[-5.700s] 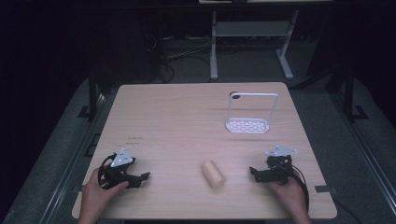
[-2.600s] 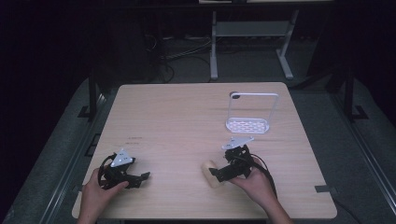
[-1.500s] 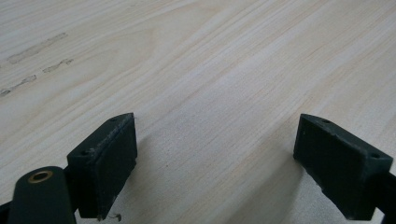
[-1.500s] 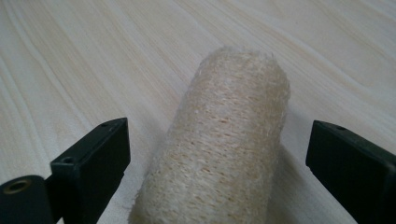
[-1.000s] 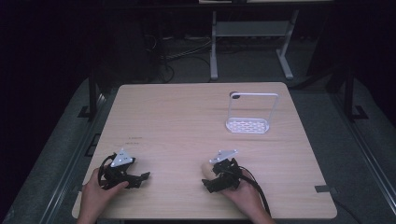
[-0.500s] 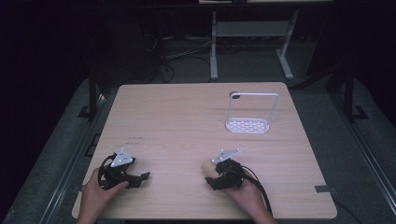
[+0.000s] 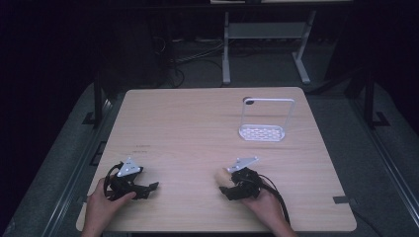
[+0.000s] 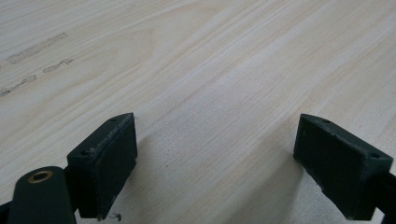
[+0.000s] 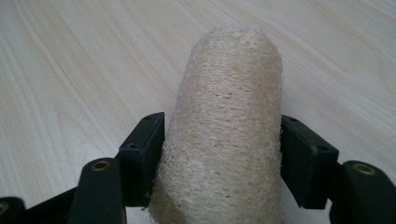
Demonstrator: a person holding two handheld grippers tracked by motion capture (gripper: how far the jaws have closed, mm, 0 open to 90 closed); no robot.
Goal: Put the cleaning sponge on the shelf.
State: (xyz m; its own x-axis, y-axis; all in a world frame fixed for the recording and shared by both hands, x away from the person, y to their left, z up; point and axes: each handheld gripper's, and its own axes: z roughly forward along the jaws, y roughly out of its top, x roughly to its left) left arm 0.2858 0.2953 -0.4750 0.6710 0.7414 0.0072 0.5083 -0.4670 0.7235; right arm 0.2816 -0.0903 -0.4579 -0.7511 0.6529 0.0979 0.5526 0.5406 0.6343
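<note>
The right gripper (image 7: 228,187) had come across from the near right corner of the table (image 7: 197,123) to the loofah (image 7: 221,175), which lay near the front edge, a little right of the middle. Its jaws had just been closing, and in the right gripper view both pads pressed against the sides of the loofah (image 9: 224,140), the fibrous roll standing up between them and pointing away over the wood. So the change was from an open reach to a pinch: the roll was now gripped around its near part, with its far end free. It looked to be resting on the table, not yet lifted, though the frames did not settle that. The left gripper (image 7: 148,188) sat at the near left of the table, where it had been throughout, its jaws spread wide over bare wood with nothing between them. A white rack (image 7: 264,121) stood well apart at the far right, empty as far as could be seen. The grip probably meant that picking up could begin; the rack seemed a likely place for it.
</note>
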